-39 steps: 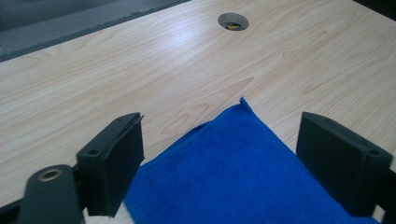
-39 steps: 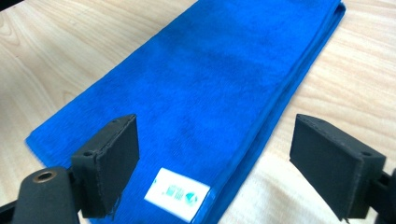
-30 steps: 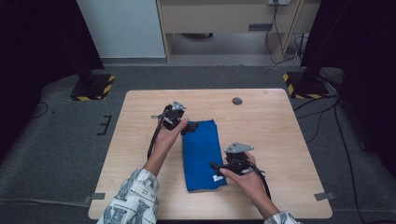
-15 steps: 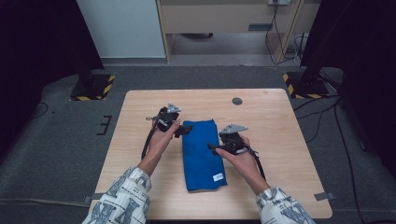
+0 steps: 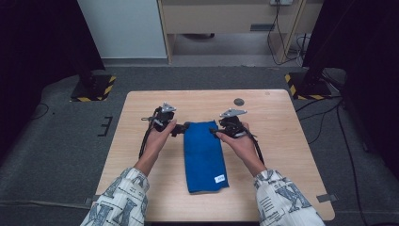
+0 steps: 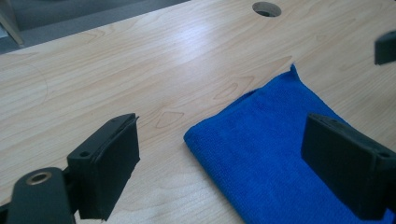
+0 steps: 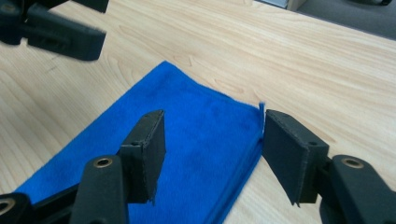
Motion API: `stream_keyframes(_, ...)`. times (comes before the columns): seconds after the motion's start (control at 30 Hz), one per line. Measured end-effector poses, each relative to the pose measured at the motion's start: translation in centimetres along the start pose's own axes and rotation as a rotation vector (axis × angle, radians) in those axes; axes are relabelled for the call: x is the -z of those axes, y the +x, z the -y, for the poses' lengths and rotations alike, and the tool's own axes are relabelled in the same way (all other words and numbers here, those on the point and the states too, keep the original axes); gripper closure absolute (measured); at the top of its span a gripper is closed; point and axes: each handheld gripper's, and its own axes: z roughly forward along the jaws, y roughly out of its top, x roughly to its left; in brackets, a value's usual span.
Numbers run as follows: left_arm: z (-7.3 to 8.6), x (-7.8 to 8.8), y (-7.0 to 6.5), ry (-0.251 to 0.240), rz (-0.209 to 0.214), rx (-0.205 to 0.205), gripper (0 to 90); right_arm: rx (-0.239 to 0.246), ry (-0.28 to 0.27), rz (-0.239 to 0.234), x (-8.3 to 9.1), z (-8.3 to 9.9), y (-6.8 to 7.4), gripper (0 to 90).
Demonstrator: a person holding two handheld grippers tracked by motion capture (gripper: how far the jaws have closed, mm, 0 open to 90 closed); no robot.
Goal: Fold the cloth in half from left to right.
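A folded blue microfibre cloth (image 5: 205,155) lies lengthwise on the middle of the wooden bench (image 5: 282,155), with a small white label (image 5: 219,178) near its front edge. Both tongs sit at its far end. The left tongs (image 5: 180,129) stand wide, the cloth's far left corner (image 6: 196,137) between the jaws but untouched. The right tongs (image 5: 214,132) straddle the far right corner (image 7: 258,116); their jaws have just been closing and do not yet press it.
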Motion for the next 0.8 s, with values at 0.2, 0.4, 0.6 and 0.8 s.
stream_keyframes(0.2, 0.7, 0.7, -0.3, 0.013, 0.007, -0.026, 15.3, -0.035, -0.014, -0.002, -0.8, -0.9, -0.8, 42.0)
stream_keyframes(0.4, 0.6, 0.8, -0.4, -0.009, 0.008, -0.003, 14.2, -0.038, -0.022, 0.015, -1.0, -1.7, -1.3, 46.4)
stream_keyframes(0.6, 0.3, -0.2, -0.4, 0.010, -0.004, 0.011, 14.0, -0.031, -0.012, 0.019, -2.0, -2.2, -1.8, 50.1)
stream_keyframes(0.8, 0.6, -1.4, -0.3, 0.044, -0.021, 0.018, 15.7, -0.038, 0.016, 0.036, -3.7, -1.7, -2.3, 54.8)
